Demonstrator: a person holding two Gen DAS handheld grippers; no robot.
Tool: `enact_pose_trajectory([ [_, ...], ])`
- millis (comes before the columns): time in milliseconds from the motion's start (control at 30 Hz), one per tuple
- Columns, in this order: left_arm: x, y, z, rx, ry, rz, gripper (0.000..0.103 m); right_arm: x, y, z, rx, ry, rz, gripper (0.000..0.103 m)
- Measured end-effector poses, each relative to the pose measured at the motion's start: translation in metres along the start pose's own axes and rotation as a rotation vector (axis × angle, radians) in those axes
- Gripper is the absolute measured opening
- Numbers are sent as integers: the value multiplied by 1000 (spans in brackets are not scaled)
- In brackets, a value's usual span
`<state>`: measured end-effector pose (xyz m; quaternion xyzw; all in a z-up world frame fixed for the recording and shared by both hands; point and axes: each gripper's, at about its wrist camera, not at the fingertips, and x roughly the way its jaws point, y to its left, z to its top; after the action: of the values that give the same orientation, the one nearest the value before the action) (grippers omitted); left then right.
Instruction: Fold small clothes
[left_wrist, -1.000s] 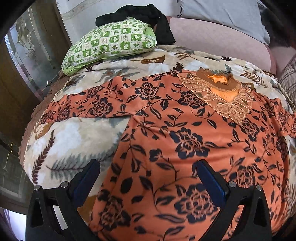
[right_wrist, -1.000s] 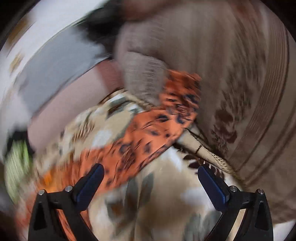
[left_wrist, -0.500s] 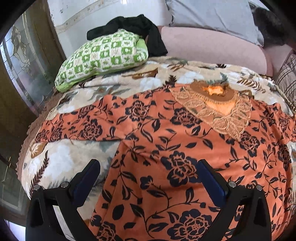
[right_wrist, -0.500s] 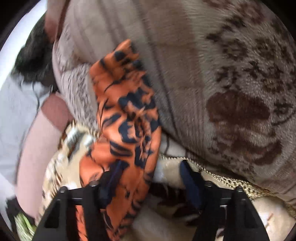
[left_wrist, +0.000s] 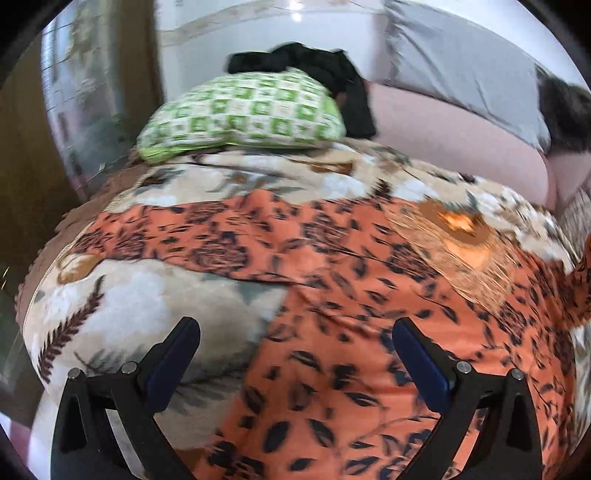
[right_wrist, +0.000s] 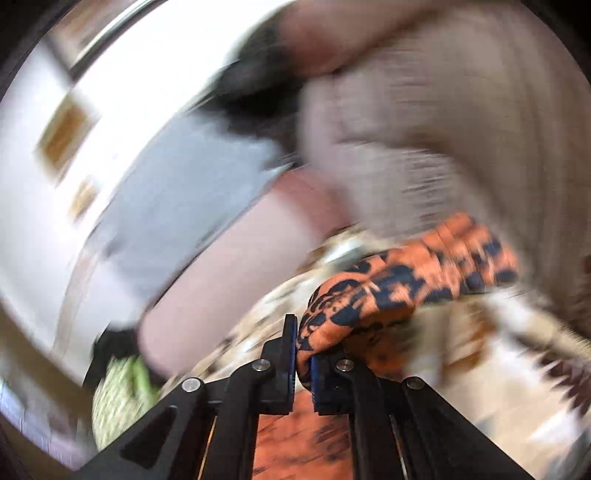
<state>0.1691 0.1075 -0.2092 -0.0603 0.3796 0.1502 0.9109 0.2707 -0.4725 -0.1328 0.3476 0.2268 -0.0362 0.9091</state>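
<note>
Left hand-held gripper: its jaws are spread wide and hold nothing, as before; it hangs over the blanket and the garment's edge.
Orange flowered garment: lies spread flat on the blanket, one sleeve stretched to the left; the view has shifted and is more blurred than half a second ago.
Green pillow: behind the garment, with a black cloth on it.
Right hand-held gripper: half a second ago its jaws were apart around the sleeve; now they are clenched on it.

One orange floral garment, one green checked pillow, one black garment, one grey cushion, one floral blanket, two grippers
</note>
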Motion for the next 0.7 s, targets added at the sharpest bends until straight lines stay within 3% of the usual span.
enact_pose_trajectory([
  [67,0,21,3,-47,-1,17,103,12,60,-28,-83,65,74,7],
  [133,-1,39,5,-77,-7,6,103,20,120,-78,-166,144,149,7],
  [267,4,74,7,-126,-12,81,103,59,219,-177,-296,330,241,7],
  [400,11,101,5,-187,22,87,103,117,261,-281,-333,607,258,8],
  [467,14,110,4,-218,35,79,103,144,263,-333,-357,778,237,12],
  [533,14,114,4,-234,36,72,103,153,252,-369,-403,871,219,15],
  [600,16,114,5,-244,45,67,103,144,242,-381,-398,874,268,25],
  [633,17,113,6,-248,47,62,103,142,238,-381,-367,873,307,40],
  [667,18,112,7,-253,47,57,103,137,230,-377,-318,877,351,65],
  [700,18,110,8,-257,44,56,103,132,223,-372,-264,882,399,78],
])
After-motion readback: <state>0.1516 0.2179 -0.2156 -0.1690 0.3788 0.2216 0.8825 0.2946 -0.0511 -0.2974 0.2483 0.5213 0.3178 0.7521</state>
